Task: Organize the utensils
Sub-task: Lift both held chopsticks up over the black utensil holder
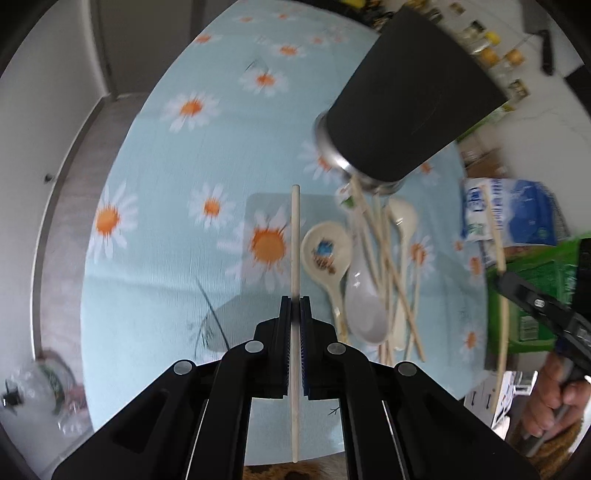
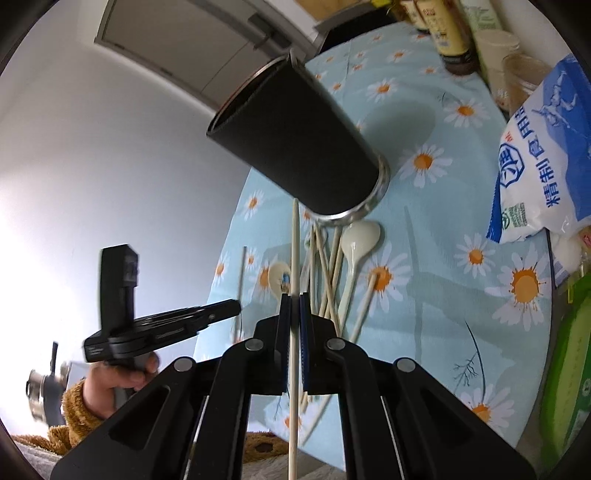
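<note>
My left gripper is shut on a pale wooden chopstick and holds it above the daisy tablecloth. My right gripper is shut on another chopstick. A tall black cup with a steel base stands on the table behind a pile of several chopsticks and ceramic spoons. In the right wrist view the cup, the chopstick pile and a white spoon lie just ahead. The other gripper shows in each view, at the right and at the left.
A blue and white salt bag lies at the right of the round table. Jars and bottles stand at the far edge. A green package sits at the table's right side.
</note>
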{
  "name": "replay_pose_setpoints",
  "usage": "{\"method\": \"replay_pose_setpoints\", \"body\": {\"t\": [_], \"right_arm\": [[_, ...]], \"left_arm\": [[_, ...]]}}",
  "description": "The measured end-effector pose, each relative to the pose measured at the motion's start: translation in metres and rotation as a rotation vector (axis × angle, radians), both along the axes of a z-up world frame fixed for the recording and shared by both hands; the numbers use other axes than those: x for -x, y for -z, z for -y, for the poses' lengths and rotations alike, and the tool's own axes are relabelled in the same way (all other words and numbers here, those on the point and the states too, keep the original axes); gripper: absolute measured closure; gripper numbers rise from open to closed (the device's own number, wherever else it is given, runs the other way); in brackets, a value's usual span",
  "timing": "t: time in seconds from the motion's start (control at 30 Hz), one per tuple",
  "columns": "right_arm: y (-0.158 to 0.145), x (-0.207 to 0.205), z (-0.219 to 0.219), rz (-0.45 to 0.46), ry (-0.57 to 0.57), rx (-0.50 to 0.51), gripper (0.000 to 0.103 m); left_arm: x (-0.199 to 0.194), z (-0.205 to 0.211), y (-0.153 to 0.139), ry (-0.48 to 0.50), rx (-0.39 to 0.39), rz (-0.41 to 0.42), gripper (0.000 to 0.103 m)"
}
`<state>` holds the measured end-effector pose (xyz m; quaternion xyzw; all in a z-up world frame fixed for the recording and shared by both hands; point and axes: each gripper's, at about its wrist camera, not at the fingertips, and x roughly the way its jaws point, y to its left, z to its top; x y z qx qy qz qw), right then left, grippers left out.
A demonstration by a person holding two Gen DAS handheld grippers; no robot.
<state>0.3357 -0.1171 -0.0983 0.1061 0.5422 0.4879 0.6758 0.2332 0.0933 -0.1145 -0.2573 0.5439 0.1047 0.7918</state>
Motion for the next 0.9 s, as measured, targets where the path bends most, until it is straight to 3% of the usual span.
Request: {"method": "replay_pose_setpoints", "body": {"t": [0.43,0.8,0.9], "right_arm": [[-0.025,0.020,-0.017,0.171,0.201,-0.083,0.097],[-0.066,-0.002,-0.032,0.329,0.240,-0.242,0.097],[-0.079,-0.011,-0.041,0.384,0.253,-0.267,0.097]], "left_arm": [[0.011,-0.037,-0.068,0.216,0.048,0.243,0.100],[-0.007,-0.034,-0.123,0.305,-0.001,0.464,0.100],[-0.016,-0.033,-0.136,0.323,-0.062,0.536,0.100]]}}
